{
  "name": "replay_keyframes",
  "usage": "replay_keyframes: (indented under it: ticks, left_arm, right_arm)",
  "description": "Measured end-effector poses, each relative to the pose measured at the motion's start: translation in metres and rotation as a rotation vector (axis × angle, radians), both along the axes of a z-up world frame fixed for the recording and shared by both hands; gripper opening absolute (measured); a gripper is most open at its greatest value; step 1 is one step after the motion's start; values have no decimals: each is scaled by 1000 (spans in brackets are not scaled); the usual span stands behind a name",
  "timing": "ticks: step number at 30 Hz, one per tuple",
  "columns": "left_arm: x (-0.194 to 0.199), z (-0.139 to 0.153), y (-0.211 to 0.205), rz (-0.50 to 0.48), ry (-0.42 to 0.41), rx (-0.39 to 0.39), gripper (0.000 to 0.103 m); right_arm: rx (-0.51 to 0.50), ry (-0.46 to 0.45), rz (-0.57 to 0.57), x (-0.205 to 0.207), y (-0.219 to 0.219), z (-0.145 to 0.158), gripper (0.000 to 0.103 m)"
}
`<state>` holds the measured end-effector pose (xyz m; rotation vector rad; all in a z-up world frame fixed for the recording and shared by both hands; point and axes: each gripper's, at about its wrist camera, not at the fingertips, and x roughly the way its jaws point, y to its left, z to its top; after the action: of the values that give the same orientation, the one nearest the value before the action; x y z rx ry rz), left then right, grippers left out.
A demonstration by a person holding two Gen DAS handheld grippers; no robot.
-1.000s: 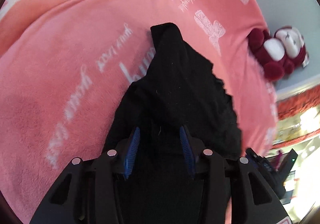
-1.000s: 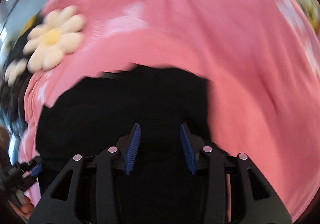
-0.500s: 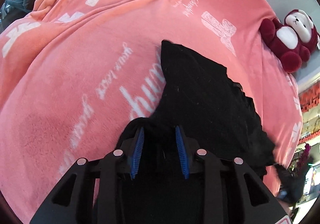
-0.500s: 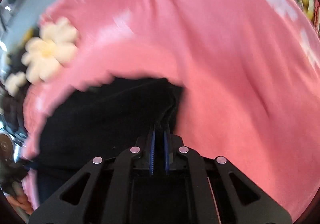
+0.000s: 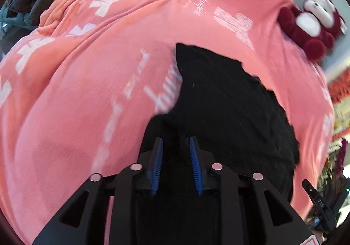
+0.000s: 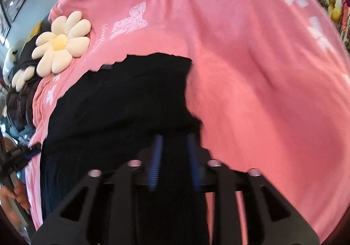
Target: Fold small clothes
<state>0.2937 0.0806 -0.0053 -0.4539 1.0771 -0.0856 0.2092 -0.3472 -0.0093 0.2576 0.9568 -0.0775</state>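
On the pink blanket lies a black garment; left gripper and right gripper jaws both stand parted over its near edge.

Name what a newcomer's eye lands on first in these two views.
The black garment spread mid-frame on the pink blanket, running down under both open claws: left claw, right claw. Next, the cream daisy plush at the blanket's far edge, and the maroon bear at the left view's upper right.
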Motion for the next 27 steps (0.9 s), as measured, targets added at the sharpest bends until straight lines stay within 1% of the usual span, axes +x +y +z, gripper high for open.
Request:
replay_keyframes:
  ticks: [1,2,3,4,5,6,8,10,12,13,15,16,19,20,21,24,26,27]
  left_arm:
    - [-15,3,5,-7,9,-11,46]
    - [-31,4,10,-9,24,-13,57]
    - [-45,4,14,-16,33,-18,61]
    - [-59,3,19,-24,40,-24,66]
    - [-74,2,24,-29,48,-30,67]
    - [-92,-3,31,-36,60,-46,68]
    - [-117,-14,39,-47,108,-65,69]
    - [-141,-25,43,-75,152,-74,69]
    - [-155,-31,38,-114,166,-50,69]
    - [-160,-34,35,-134,167,-42,69]
    - [-168,-35,28,-161,154,-9,69]
    - [-169,-35,25,-178,143,10,70]
    - [-168,-36,14,-233,150,87,70]
    - [-168,-36,8,-262,164,123,68]
    - [-165,-35,3,-278,175,140,68]
    - [-164,-35,-2,-294,201,151,66]
    - [-163,-35,-4,-294,210,156,60]
    - [-164,-35,-5,-301,212,161,57]
  right_arm:
    - [-14,11,0,-15,-1,2,59]
    - [-34,26,7,-39,-2,2,59]
    - [-46,50,6,-64,-7,1,60]
    - [-48,67,4,-77,-9,-2,65]
    - [-46,94,-4,-99,-12,-8,67]
    - [-36,127,-19,-119,-15,-16,69]
    - [-8,175,-20,-148,-15,-28,70]
    - [12,215,-30,-164,-13,-41,71]
    - [63,253,-46,-174,-12,-53,74]
    - [101,256,-64,-177,-12,-58,76]
    - [109,257,-64,-178,-10,-59,82]
    - [105,271,-67,-175,-9,-60,82]
    - [116,281,-88,-171,-9,-60,82]
    - [111,285,-93,-172,-8,-60,82]
    - [116,288,-97,-172,-7,-58,78]
    - [133,291,-104,-175,-5,-58,69]
    - [141,290,-101,-177,-4,-58,62]
    - [141,287,-94,-178,-3,-56,54]
